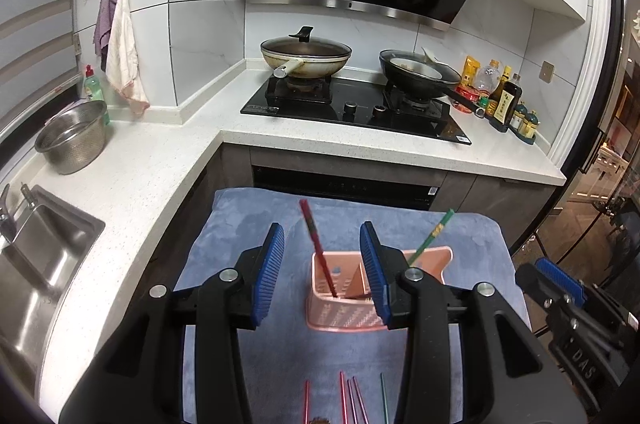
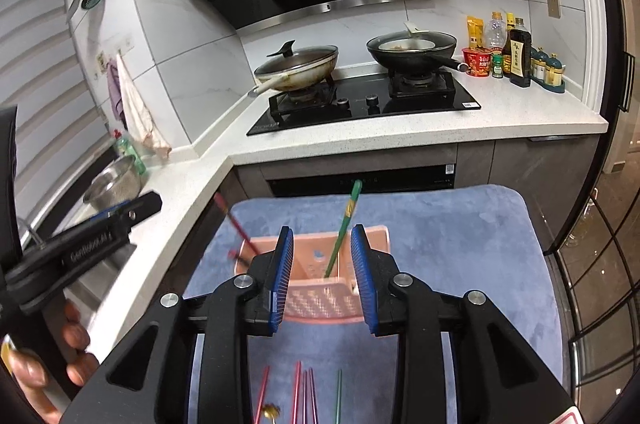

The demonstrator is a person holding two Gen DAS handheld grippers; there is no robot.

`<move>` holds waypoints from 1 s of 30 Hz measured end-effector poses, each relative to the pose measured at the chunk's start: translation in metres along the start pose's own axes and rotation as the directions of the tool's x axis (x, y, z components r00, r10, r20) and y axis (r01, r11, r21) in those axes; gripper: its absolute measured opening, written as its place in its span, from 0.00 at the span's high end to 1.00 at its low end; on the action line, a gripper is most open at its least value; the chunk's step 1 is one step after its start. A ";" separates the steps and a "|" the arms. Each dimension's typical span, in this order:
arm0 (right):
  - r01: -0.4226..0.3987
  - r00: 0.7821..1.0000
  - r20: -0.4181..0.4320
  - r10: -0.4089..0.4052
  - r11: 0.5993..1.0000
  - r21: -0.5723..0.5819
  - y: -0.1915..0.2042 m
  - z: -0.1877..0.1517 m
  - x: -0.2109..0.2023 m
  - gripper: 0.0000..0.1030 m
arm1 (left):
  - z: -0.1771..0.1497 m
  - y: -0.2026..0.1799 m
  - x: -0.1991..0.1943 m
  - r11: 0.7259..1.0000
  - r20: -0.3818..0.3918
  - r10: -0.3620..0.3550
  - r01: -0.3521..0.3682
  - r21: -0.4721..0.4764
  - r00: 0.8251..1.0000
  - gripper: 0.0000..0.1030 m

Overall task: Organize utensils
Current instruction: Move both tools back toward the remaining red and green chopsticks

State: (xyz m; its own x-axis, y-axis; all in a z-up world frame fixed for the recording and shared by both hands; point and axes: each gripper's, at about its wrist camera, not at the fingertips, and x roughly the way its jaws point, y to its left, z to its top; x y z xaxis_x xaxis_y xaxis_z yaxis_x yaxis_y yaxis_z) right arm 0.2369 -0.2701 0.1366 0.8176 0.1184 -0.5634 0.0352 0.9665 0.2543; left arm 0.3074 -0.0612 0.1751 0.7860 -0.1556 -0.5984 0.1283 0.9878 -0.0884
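Observation:
A pink utensil holder (image 1: 348, 296) stands on a blue towel (image 1: 248, 216); it also shows in the right wrist view (image 2: 320, 300). A red chopstick (image 1: 318, 248) leans in its left compartment and a green chopstick (image 1: 434, 232) in its right one. The green chopstick (image 2: 344, 228) and red chopstick (image 2: 240, 228) show in the right wrist view too. Several loose red chopsticks (image 1: 344, 398) and a green one (image 1: 384, 400) lie on the towel near me. My left gripper (image 1: 322, 272) is open and empty above the holder. My right gripper (image 2: 322, 276) is open and empty above it.
The towel (image 2: 460, 244) covers a stool in front of the white L-shaped counter (image 1: 132, 184). A sink (image 1: 36, 264) and a steel colander (image 1: 72, 136) are at the left. A hob (image 1: 352, 108) with two pans and sauce bottles (image 1: 500, 96) are behind.

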 end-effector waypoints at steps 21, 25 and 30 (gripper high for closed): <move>0.052 0.991 -0.117 -0.058 0.997 -0.061 -0.007 -0.141 -0.047 0.71 | -0.111 0.019 -0.041 1.000 -0.091 0.003 -0.003 -0.001 0.996 0.63; 0.065 0.984 -0.160 -0.074 0.996 -0.060 -0.010 -0.171 -0.046 0.71 | -0.136 0.023 -0.043 1.000 -0.122 0.003 -0.005 -0.010 0.992 0.63; 0.077 0.973 -0.215 -0.087 0.996 -0.051 -0.015 -0.208 -0.042 0.71 | -0.174 0.033 -0.040 1.000 -0.172 0.010 -0.014 -0.021 0.985 0.63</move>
State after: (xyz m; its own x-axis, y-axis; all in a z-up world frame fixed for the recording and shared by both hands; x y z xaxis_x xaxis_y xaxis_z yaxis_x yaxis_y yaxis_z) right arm 0.0828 -0.2421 -0.0074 0.6691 0.0804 -0.7388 0.0689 0.9831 0.1695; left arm 0.1747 -0.0210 0.0573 0.6713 -0.1423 -0.7274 0.1051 0.9898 -0.0966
